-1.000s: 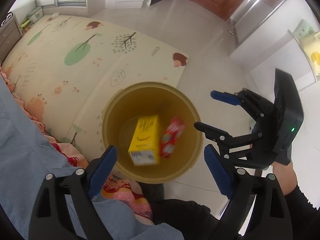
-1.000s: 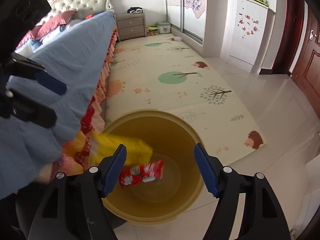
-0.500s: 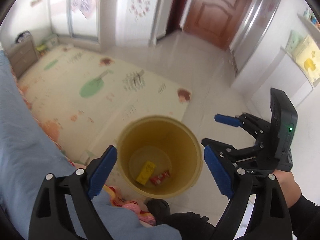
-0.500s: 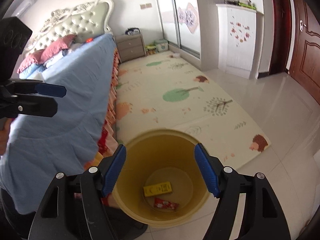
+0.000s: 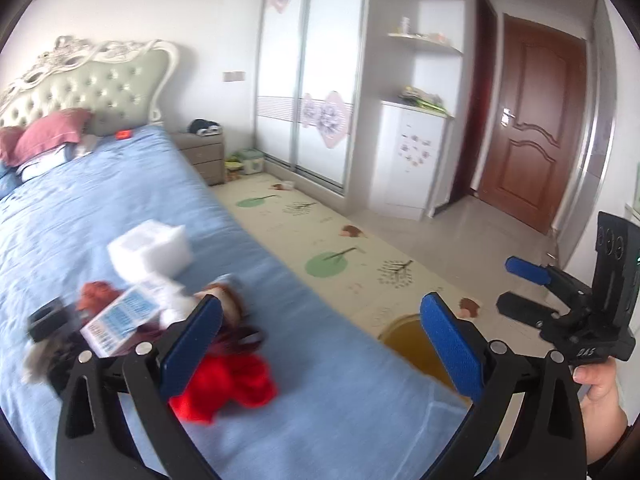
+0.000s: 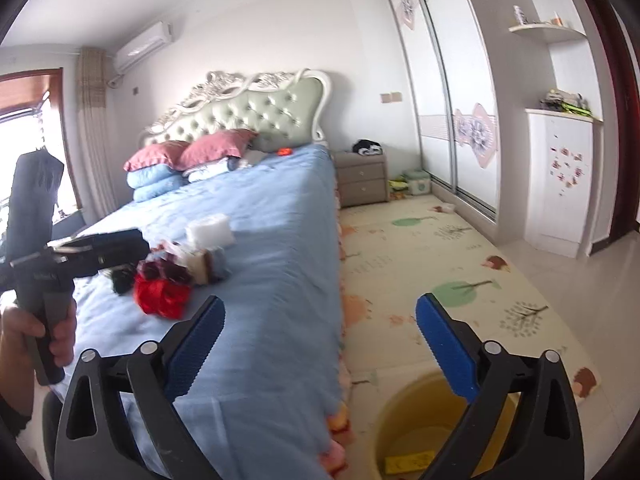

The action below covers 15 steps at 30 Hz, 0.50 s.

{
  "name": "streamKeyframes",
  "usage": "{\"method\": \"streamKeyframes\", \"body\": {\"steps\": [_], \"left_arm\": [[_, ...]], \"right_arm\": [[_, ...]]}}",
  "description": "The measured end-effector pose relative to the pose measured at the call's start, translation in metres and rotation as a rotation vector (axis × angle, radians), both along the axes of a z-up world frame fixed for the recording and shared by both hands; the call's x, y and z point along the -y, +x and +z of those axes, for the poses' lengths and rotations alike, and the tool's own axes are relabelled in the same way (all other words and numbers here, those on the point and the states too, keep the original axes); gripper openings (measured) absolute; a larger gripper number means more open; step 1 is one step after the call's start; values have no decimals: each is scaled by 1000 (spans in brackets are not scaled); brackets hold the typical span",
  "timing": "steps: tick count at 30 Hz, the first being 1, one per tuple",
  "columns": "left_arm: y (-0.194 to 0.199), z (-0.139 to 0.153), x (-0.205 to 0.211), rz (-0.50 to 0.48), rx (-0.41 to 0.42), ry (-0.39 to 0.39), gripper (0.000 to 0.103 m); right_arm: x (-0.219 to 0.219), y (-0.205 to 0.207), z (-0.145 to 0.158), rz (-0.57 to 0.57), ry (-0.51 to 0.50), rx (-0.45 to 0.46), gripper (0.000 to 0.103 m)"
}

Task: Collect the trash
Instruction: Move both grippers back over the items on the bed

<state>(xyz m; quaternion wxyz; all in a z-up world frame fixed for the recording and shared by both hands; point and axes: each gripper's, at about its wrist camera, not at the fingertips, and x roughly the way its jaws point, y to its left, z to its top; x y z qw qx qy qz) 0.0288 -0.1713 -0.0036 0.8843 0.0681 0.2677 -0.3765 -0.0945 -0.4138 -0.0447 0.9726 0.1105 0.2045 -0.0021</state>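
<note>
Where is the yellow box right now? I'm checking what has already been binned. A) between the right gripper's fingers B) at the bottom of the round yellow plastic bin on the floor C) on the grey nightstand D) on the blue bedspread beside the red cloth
B: in the right wrist view the yellow box lies flat on the bottom of the round yellow plastic bin, which stands on the floor beside the bed.

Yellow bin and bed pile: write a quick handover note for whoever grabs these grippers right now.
Left gripper: jaws opening, nothing between them.
Right gripper: jaws opening, nothing between them.
Round yellow plastic bin stands on the floor beside the blue-covered bed; a yellow carton lies inside.
Left: the litter pile on the bed, including a white foam block and crumpled red wrapper.
</note>
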Motion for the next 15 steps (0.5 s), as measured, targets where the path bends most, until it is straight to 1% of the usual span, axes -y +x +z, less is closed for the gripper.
{"method": "streamKeyframes", "body": {"steps": [5, 7, 11, 13, 15], "left_arm": [[8, 3, -59, 128, 12, -27, 99], [13, -2, -86, 175, 10, -31, 99], [26, -10, -132, 253, 33, -13, 99], [42, -16, -148, 278, 8, -3, 99], [54, -24, -164, 295, -44, -9, 99]], "right_arm": [[-44, 18, 18, 94, 36, 62, 95], [-68, 22, 23, 120, 30, 86, 95], [-104, 36, 30, 135, -3, 124, 95], [-120, 46, 35, 149, -10, 129, 95], [-134, 54, 38, 178, -12, 132, 95]]}}
